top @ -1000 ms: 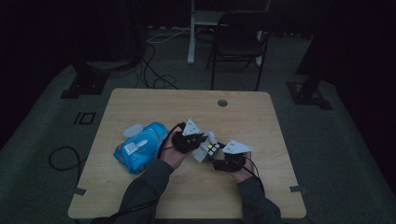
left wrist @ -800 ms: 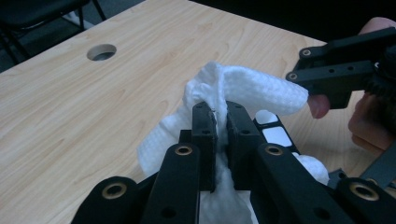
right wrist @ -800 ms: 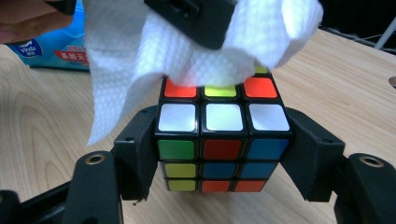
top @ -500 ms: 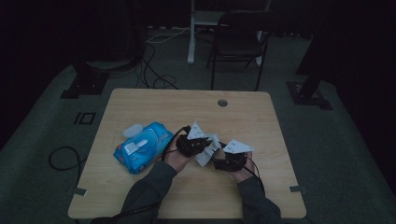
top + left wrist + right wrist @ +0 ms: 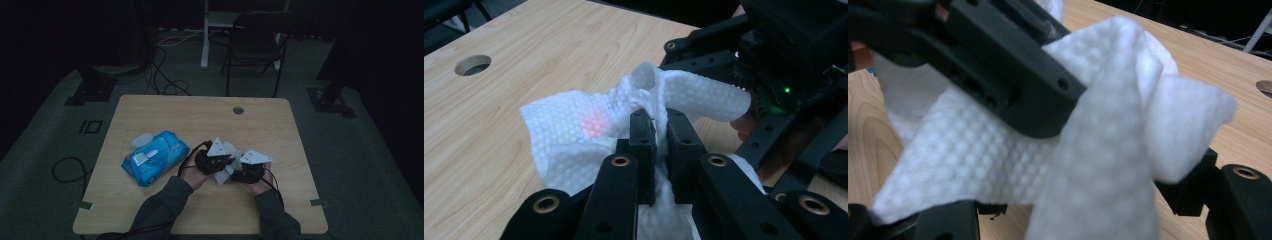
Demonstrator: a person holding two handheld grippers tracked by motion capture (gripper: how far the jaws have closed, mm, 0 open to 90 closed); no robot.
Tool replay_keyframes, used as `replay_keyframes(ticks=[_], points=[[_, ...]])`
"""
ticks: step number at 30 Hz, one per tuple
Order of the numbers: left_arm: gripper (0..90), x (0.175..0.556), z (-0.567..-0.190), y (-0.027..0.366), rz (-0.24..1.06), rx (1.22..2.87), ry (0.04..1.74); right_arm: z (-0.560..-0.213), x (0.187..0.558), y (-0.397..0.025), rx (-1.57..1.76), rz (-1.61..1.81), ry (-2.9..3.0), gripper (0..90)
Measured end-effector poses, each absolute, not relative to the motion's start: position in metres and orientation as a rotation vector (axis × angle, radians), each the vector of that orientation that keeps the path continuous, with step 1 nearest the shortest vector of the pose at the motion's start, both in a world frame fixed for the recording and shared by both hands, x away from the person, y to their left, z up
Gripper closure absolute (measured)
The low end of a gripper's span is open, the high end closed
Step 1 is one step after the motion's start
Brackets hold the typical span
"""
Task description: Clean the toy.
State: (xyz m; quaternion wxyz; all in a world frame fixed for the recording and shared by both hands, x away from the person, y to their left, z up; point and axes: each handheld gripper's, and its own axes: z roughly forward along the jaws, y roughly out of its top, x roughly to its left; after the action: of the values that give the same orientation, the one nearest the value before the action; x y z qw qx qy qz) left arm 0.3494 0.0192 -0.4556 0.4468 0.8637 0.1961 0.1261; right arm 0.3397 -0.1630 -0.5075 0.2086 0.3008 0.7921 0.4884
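While the left gripper [image 5: 655, 131] clamps the white dimpled wet wipe [image 5: 574, 130], the right gripper's [image 5: 248, 172] grip is hidden; pulling apart could tear it.

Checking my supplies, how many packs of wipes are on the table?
1: a blue wipes pack lies on the table, left of both tools. None seems hidden.

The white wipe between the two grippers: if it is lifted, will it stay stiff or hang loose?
The wipe would likely hang loose: it already folds and bunches where the left gripper pinches it. It looks thin and probably very light. Its dimpled surface should give the jaws some hold, so it seems unlikely to slip.
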Motion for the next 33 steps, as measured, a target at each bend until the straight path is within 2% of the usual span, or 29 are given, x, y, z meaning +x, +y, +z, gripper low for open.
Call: replay_keyframes(ticks=[19, 33], points=[[84.6, 0.358, -0.454, 0.032, 0.37, 2.134, 0.543, -0.507, 0.339, -0.163, 0.833, 1.355, 2.2, 34.9], [84.6, 0.377, -0.454, 0.054, 0.407, 2.097, 0.652, -0.506, 0.337, -0.161, 0.814, 1.364, 2.205, 34.9]])
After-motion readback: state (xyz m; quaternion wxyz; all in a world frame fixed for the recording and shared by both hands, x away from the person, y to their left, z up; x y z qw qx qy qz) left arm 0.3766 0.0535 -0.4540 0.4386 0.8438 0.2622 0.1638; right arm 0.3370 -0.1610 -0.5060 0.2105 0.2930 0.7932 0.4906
